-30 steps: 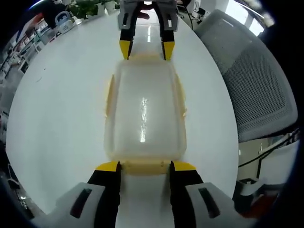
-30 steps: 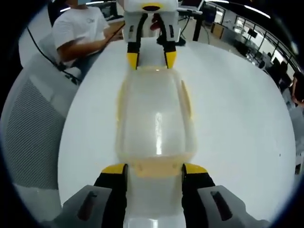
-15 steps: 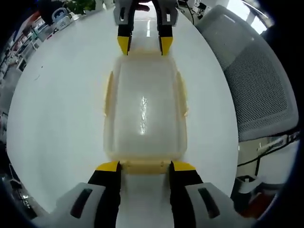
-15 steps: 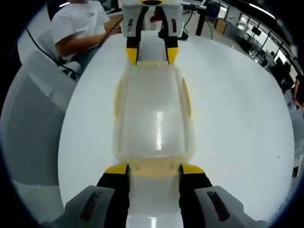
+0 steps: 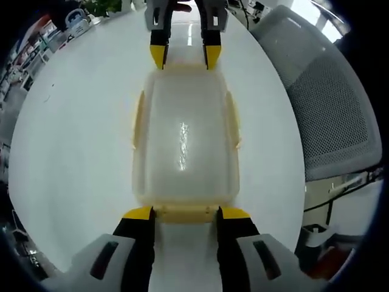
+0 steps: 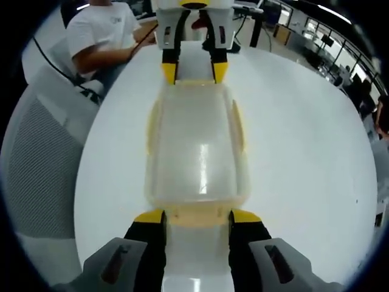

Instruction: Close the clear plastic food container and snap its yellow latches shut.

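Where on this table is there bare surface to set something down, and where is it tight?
Bare white table runs along both long sides of the container: one side toward the mesh chair, the other toward the far clutter. It is tight at both short ends, where the left gripper and right gripper straddle the yellow latches.

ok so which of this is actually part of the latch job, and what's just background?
Job:
- clear container, lid on
- yellow end latch
- left gripper, open
- right gripper, open

Background:
- white table
- mesh chair
- seated person
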Demonstrator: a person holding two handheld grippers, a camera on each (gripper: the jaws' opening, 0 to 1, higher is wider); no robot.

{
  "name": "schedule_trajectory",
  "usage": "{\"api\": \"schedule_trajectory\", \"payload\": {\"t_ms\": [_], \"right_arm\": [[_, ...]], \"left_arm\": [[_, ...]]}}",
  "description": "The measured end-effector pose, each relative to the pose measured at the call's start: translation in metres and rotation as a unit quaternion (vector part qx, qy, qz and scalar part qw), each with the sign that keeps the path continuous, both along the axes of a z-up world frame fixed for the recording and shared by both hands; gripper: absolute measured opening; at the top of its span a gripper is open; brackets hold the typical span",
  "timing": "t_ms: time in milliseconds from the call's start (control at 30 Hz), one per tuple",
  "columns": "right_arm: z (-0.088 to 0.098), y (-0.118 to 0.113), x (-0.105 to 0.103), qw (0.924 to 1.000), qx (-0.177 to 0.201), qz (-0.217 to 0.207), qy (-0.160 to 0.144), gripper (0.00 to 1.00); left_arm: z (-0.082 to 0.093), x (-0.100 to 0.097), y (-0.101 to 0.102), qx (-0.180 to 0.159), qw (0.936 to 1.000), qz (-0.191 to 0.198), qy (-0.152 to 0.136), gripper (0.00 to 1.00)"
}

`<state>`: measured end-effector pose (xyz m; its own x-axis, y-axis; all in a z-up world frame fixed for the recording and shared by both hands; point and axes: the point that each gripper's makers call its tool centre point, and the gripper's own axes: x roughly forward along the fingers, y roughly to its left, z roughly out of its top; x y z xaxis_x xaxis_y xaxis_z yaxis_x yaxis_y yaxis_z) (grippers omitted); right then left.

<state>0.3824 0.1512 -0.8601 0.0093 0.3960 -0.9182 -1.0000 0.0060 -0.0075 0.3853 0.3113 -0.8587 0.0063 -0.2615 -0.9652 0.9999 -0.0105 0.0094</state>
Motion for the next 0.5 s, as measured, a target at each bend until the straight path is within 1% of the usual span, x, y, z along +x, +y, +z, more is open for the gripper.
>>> {"api": "schedule_trajectory", "payload": {"t_ms": [67, 133, 367, 433, 500], "right_arm": [[-0.0001, 0.0, 0.0002, 1.0, -0.001, 0.001, 0.0, 0.38], [-0.0001, 0.0, 0.0002, 1.0, -0.001, -0.001, 0.001, 0.38], [0.0012, 0.0007, -0.0005, 1.0, -0.003, 0.002, -0.009, 0.38], [0.0013, 0.0006, -0.0009, 0.9999, -0.006, 0.003, -0.009, 0.38], [0.0018, 0.0009, -0.0015, 0.9999, -0.009, 0.007, -0.011, 0.38]], "left_arm": [[-0.0001, 0.0005, 0.0008, -0.007, 0.9999, 0.007, 0.001, 0.39], [0.0003, 0.0, 0.0, -0.008, 1.0, 0.002, 0.001, 0.38], [0.0011, -0.0011, 0.0001, -0.006, 1.0, 0.001, -0.001, 0.38], [0.0009, -0.0013, 0.0007, 0.0, 0.9999, 0.011, 0.004, 0.38], [0.0011, -0.004, 0.0006, 0.003, 0.9999, 0.009, 0.008, 0.38]]}}
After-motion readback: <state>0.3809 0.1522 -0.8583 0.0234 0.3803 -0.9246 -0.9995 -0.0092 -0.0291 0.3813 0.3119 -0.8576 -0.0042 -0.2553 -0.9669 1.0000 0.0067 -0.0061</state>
